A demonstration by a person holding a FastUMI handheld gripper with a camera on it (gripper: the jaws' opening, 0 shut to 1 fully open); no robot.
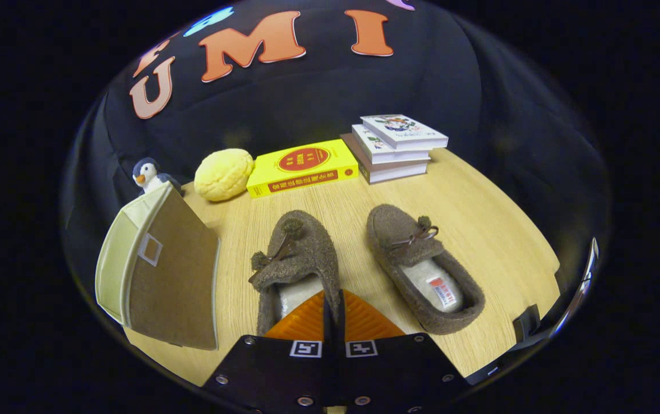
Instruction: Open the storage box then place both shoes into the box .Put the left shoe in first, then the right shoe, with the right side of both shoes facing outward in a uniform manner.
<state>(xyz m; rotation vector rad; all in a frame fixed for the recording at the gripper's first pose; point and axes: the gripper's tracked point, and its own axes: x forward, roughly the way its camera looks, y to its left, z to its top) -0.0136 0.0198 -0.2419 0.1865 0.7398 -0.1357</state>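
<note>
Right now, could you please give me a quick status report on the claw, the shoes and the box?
Claw shut on the left shoe's side wall. Right shoe on the table alongside. Storage box left of the shoes, flap open. Nothing between shoe and box.

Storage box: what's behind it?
A penguin toy peeks over the storage box; the box hides its lower body. The claw pinches the left shoe's heel rim.
</note>
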